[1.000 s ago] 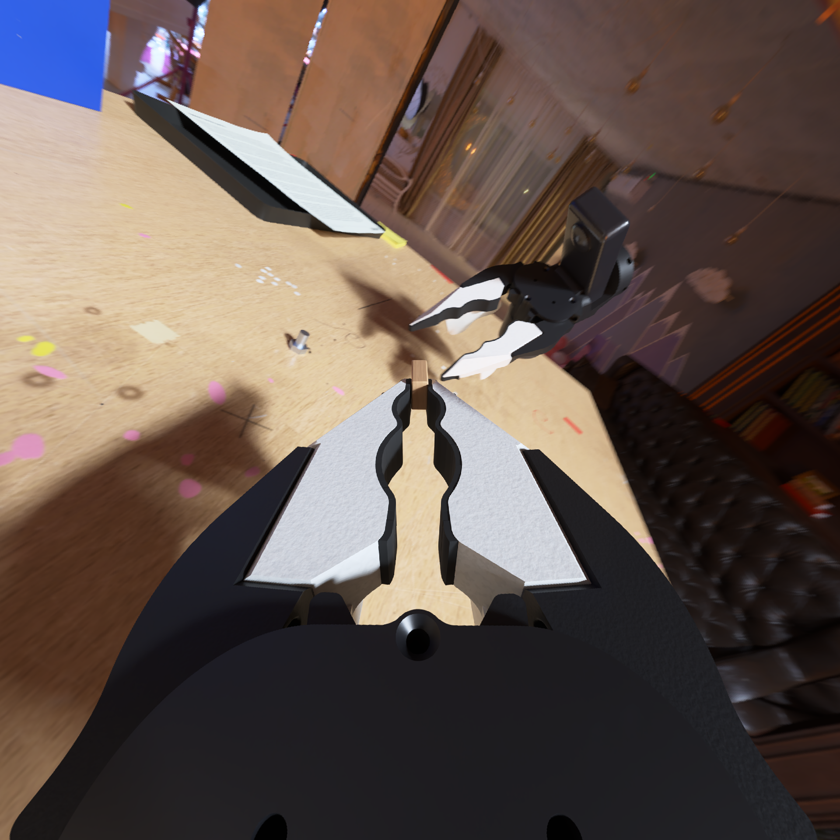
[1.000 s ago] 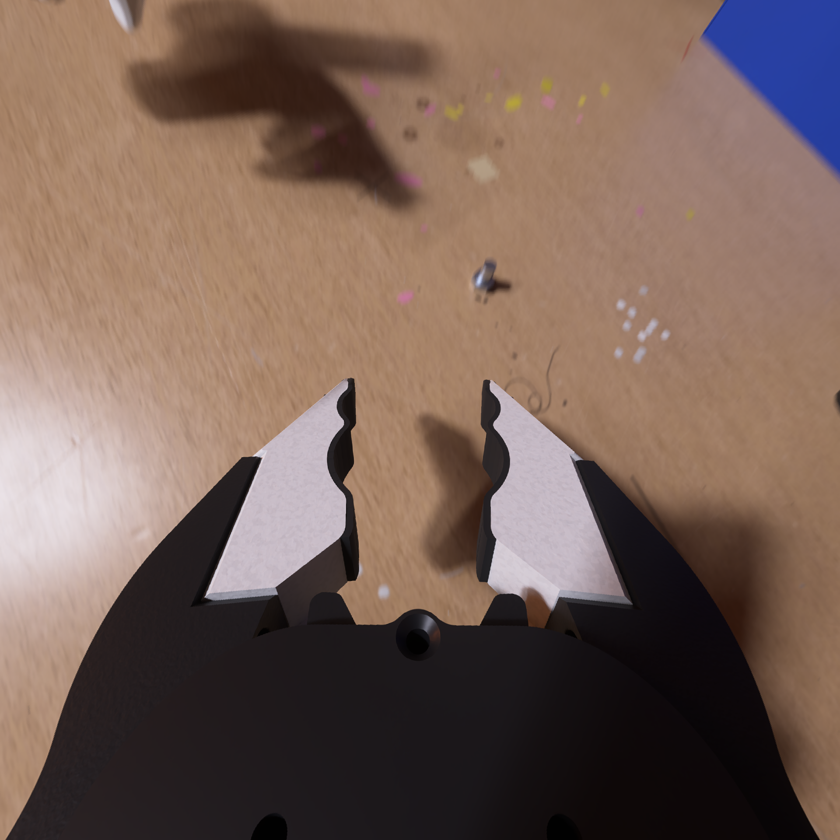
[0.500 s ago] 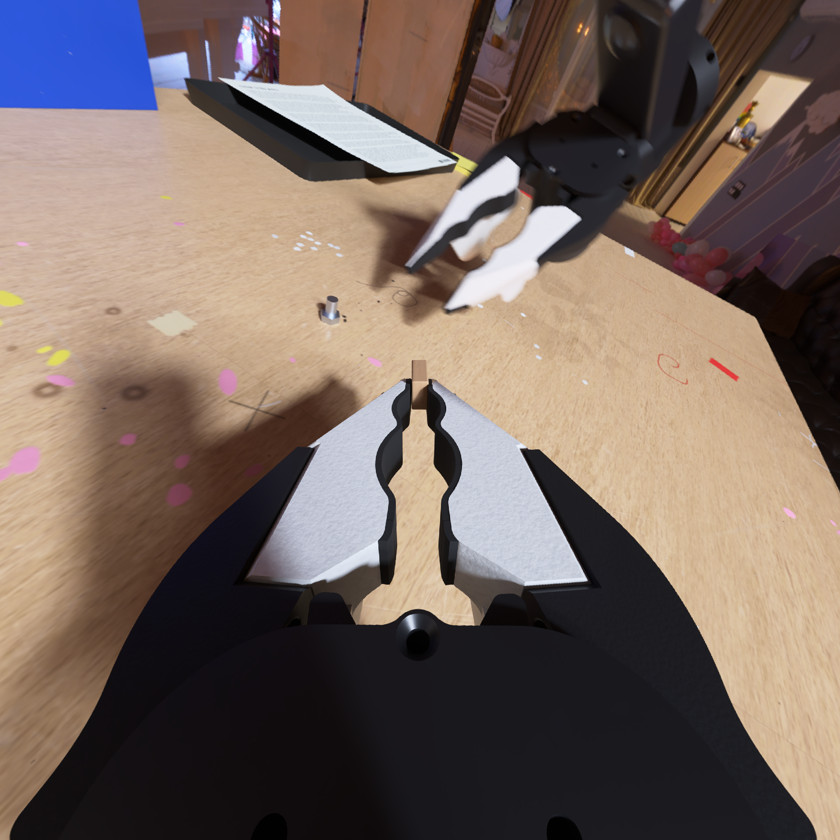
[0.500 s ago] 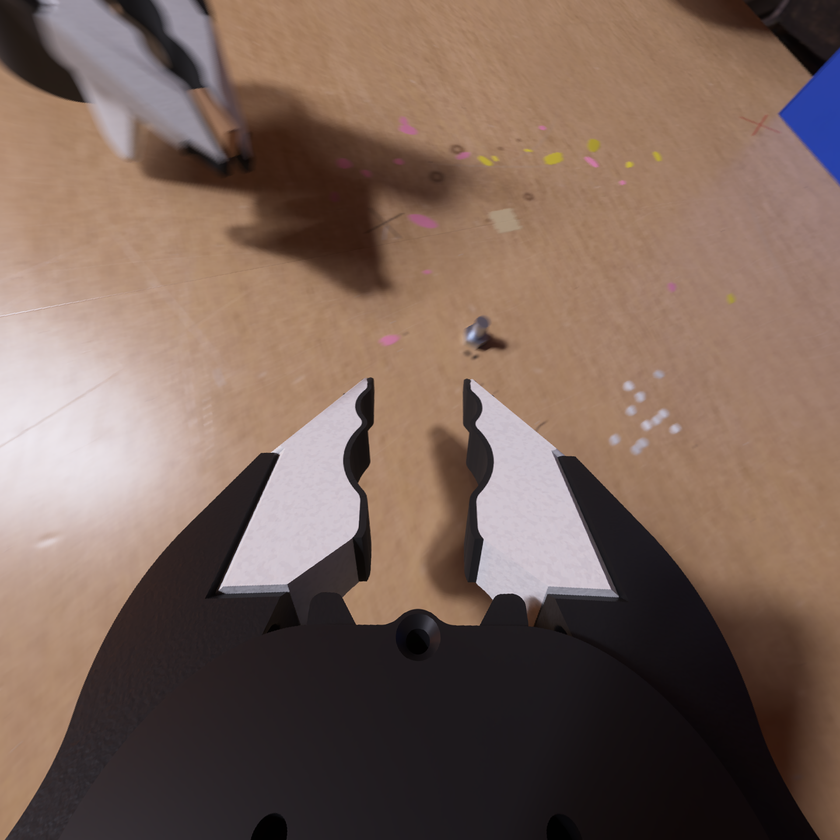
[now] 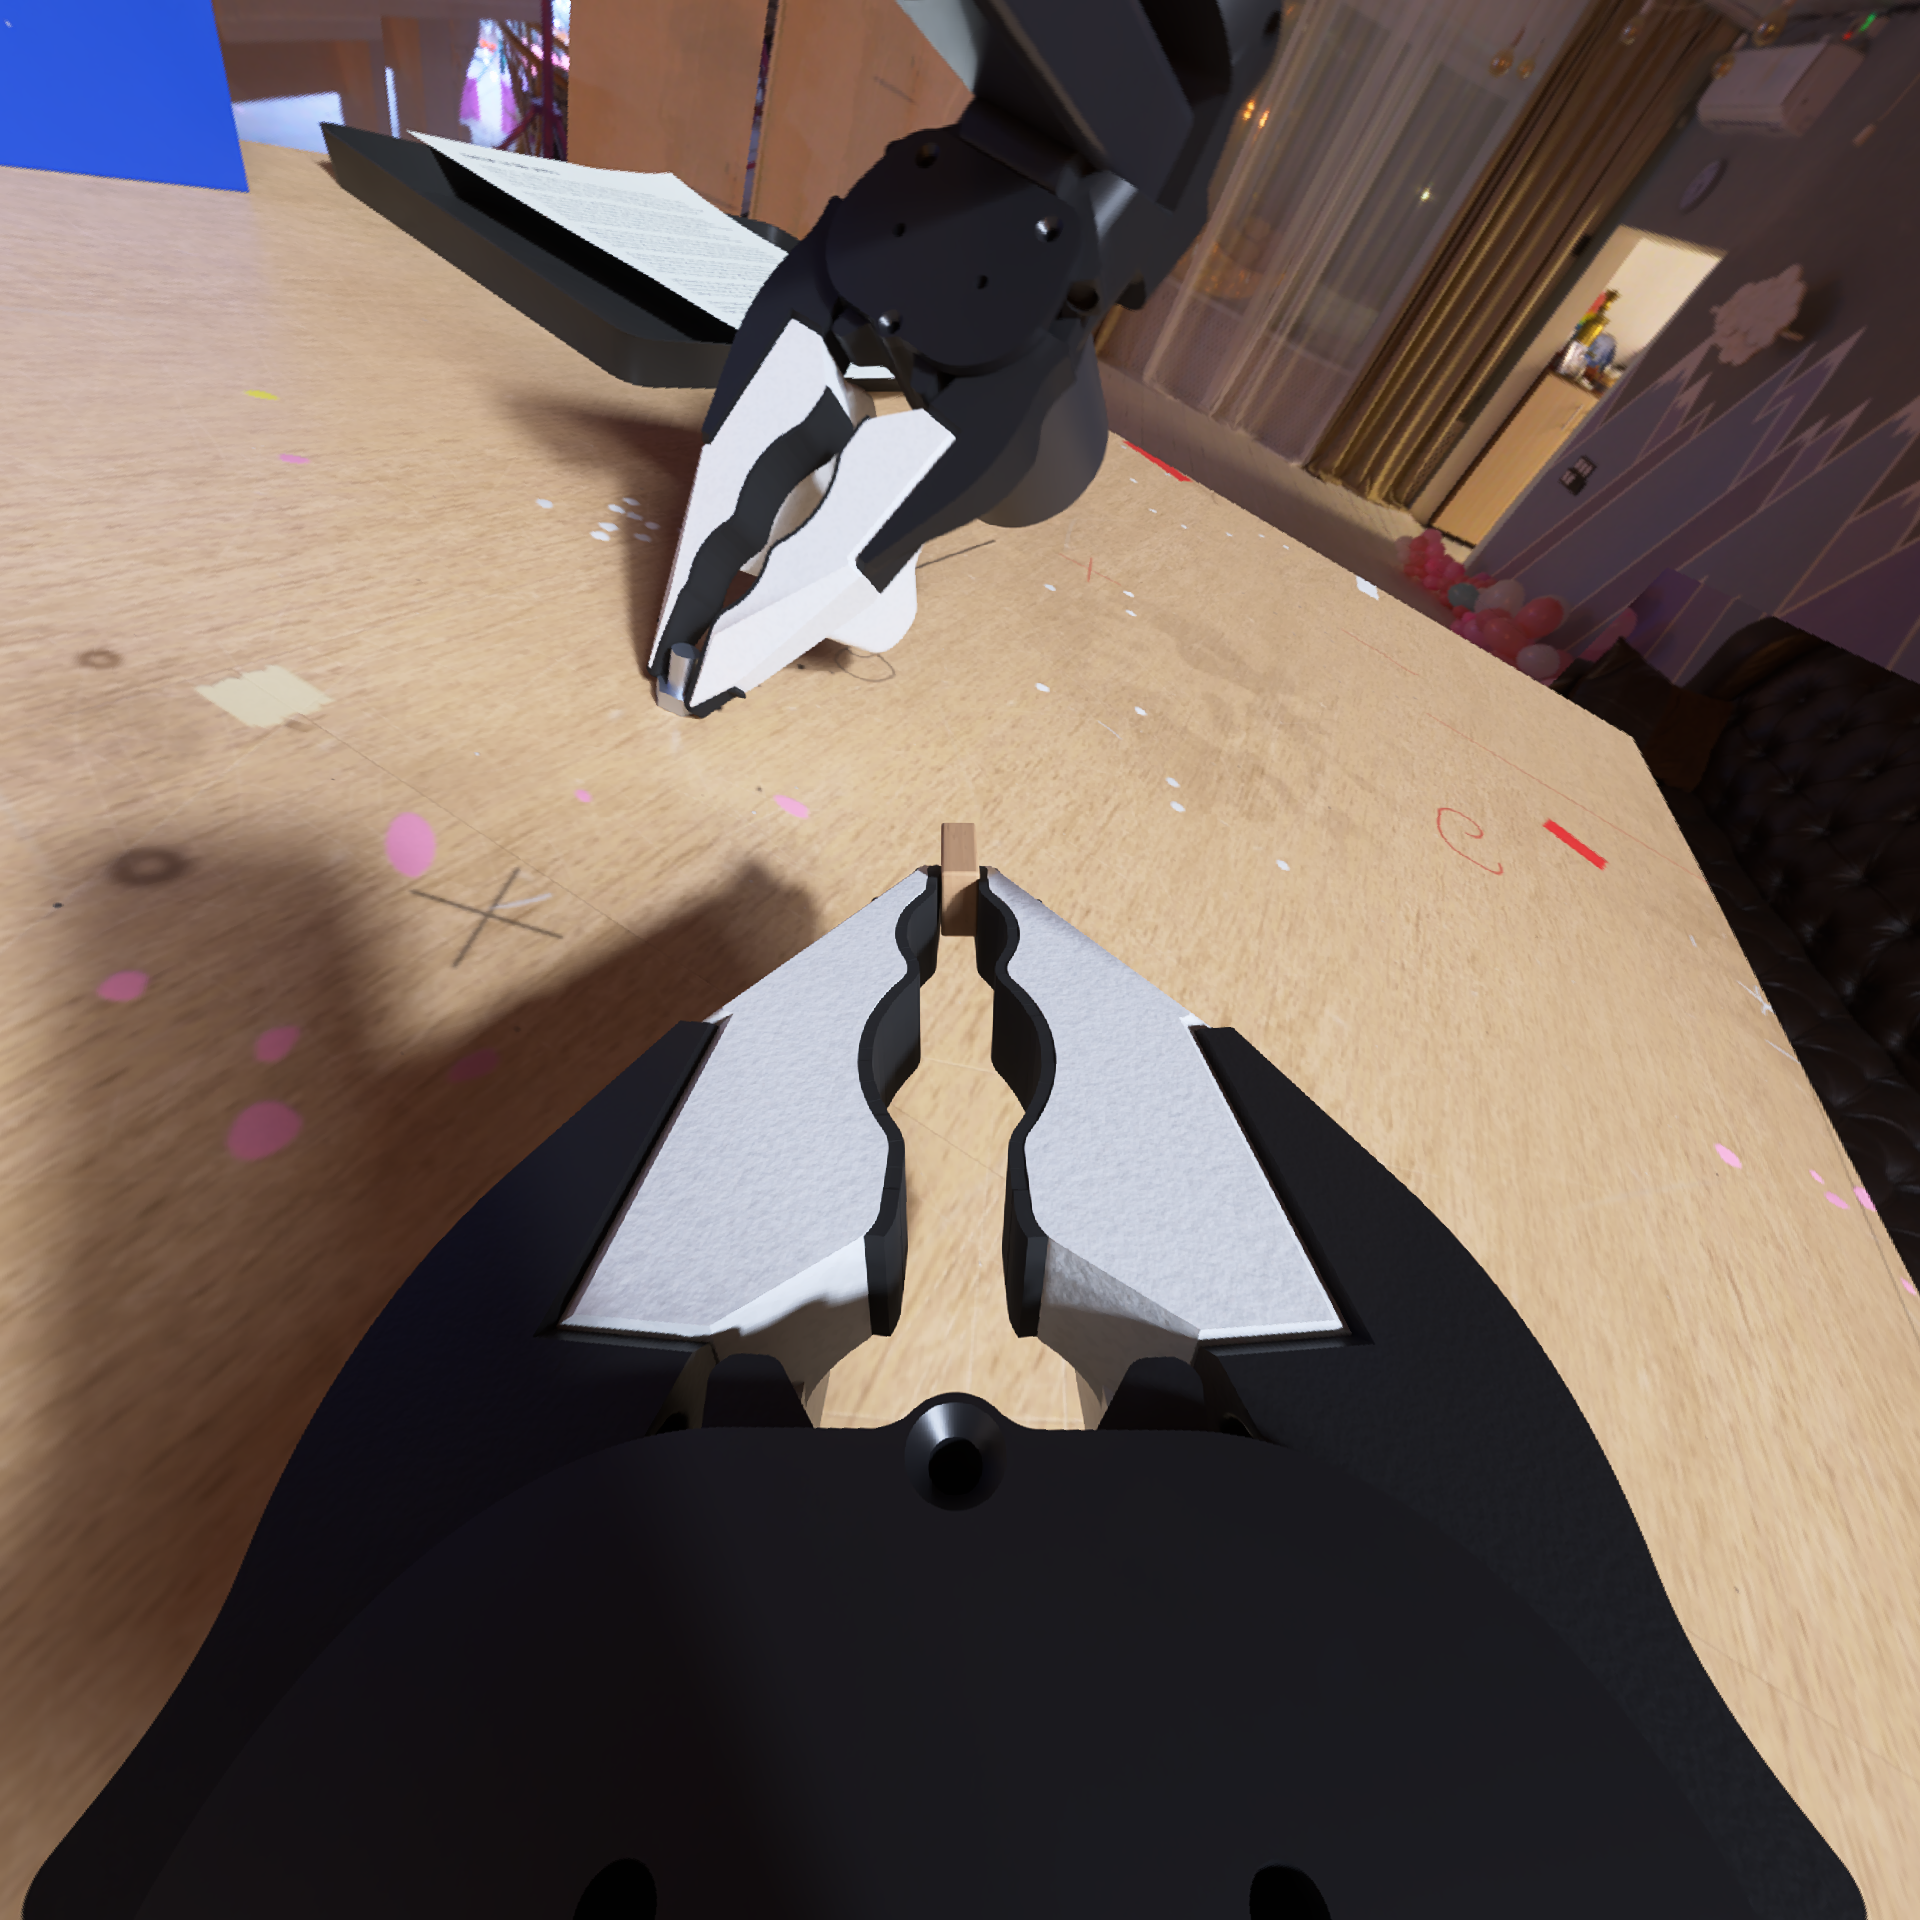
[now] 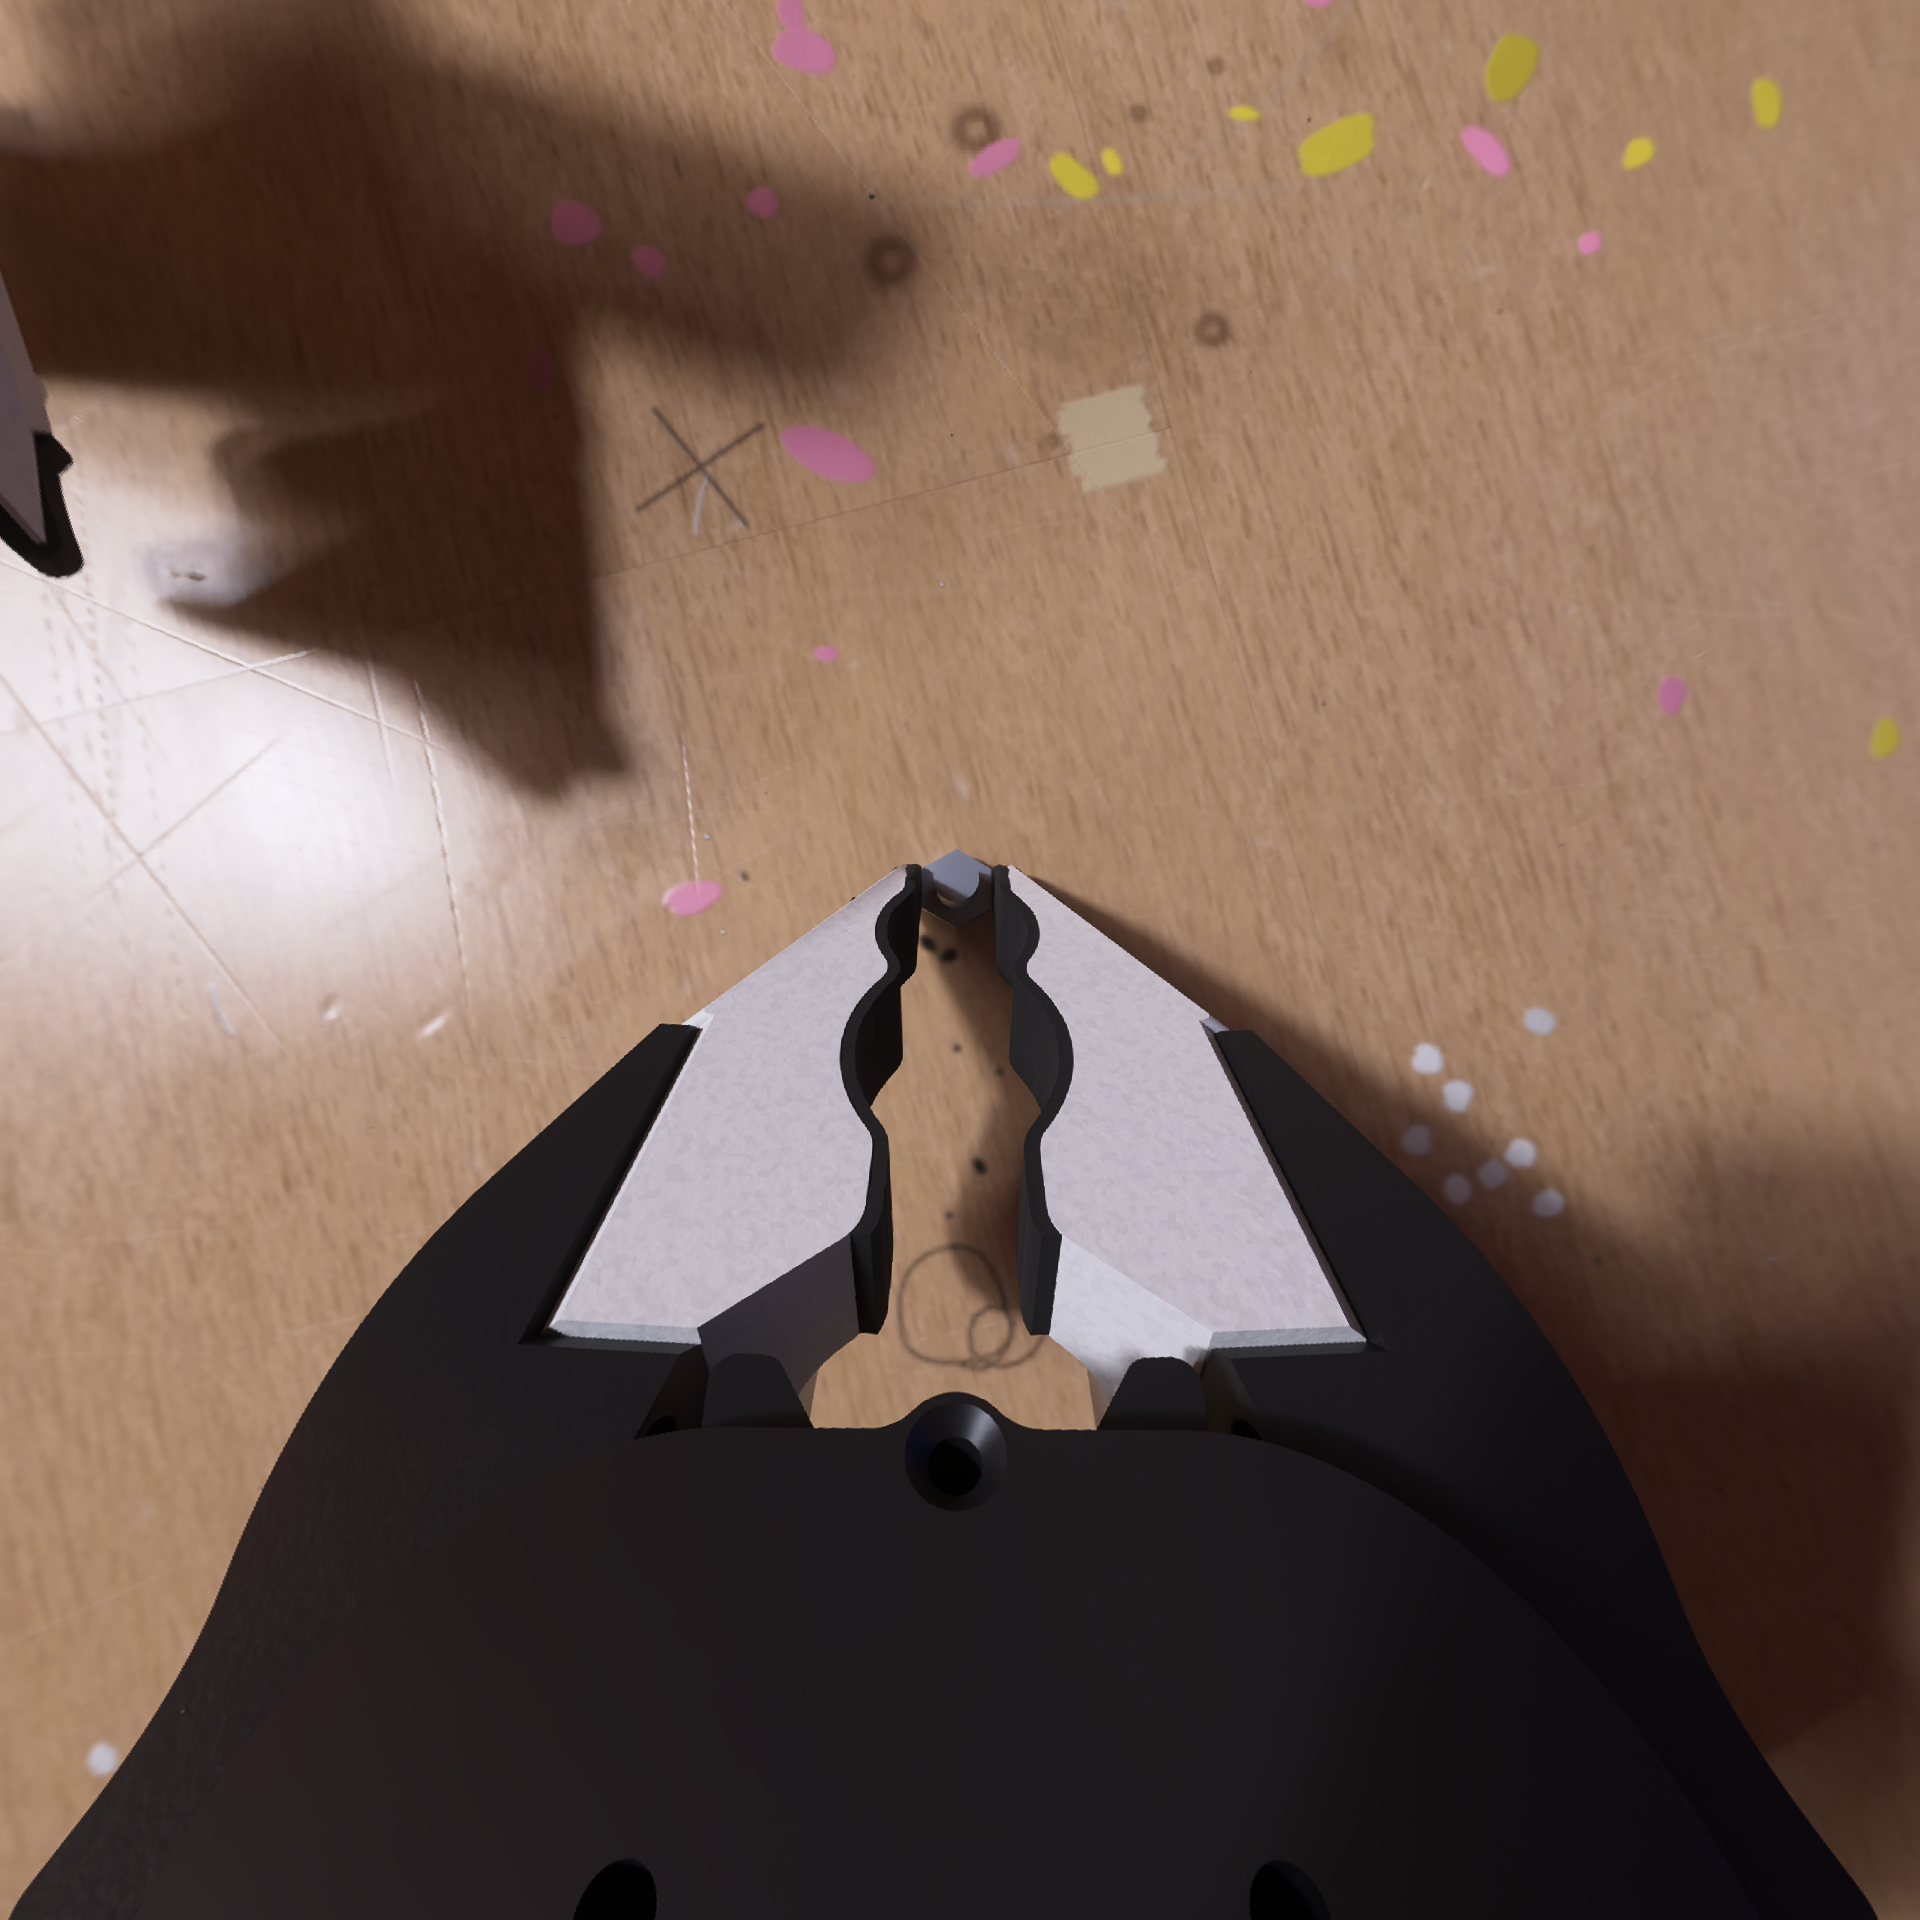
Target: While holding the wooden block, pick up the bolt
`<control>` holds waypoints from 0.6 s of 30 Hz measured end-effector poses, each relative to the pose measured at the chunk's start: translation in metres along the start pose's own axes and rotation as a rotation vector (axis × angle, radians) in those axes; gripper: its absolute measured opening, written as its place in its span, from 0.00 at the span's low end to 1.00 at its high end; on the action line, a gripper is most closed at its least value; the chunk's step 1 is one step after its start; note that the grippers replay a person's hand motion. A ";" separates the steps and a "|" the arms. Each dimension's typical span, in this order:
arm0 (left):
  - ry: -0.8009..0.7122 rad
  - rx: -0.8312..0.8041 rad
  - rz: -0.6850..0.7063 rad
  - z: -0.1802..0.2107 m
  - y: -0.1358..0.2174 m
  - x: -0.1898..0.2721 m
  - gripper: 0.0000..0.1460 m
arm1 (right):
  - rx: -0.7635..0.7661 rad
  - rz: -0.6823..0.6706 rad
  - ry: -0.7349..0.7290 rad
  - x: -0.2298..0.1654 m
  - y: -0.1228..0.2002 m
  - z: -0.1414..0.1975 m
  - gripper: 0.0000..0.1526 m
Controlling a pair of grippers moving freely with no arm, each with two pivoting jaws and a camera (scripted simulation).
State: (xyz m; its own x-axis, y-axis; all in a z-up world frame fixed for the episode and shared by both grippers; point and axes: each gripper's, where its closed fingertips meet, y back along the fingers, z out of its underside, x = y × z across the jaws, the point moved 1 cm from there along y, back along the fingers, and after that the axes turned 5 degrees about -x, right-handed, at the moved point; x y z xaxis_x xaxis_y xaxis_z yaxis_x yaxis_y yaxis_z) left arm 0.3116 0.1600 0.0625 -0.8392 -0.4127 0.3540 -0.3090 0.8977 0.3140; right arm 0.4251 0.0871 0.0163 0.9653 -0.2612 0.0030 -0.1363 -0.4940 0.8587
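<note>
With our right gripper [image 6: 956,894] clamped on the small grey steel hex-headed bolt [image 6: 954,883] at the fingers' very tips (a shallow hold), we lift slowly off the pale wooden counter [image 6: 1455,727], left gripper [image 5: 958,896] clamped on the small tan wooden block [image 5: 957,868].

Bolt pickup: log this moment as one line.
left gripper: shut on wooden block | right gripper: shut on bolt | bolt on table, not lifted
</note>
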 end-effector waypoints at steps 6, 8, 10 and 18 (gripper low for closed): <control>-0.019 0.013 0.006 0.014 0.009 0.006 0.04 | 0.009 0.011 -0.062 -0.005 0.002 0.003 0.09; 0.007 0.018 0.024 0.017 0.011 0.007 0.04 | 0.021 0.036 -0.085 -0.009 0.005 0.005 0.09; 0.027 0.026 0.036 0.018 0.014 0.005 0.04 | 0.039 0.064 -0.108 -0.015 0.012 0.006 0.09; 0.059 0.105 0.054 0.009 0.030 -0.007 0.03 | 0.160 0.207 -0.259 -0.044 0.053 0.031 0.09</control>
State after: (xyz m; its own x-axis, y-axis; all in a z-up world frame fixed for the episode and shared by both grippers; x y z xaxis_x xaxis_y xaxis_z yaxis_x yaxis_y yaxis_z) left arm 0.3045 0.1908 0.0618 -0.8293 -0.3687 0.4199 -0.3116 0.9289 0.2002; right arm 0.3684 0.0470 0.0461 0.8280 -0.5603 0.0204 -0.3756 -0.5272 0.7622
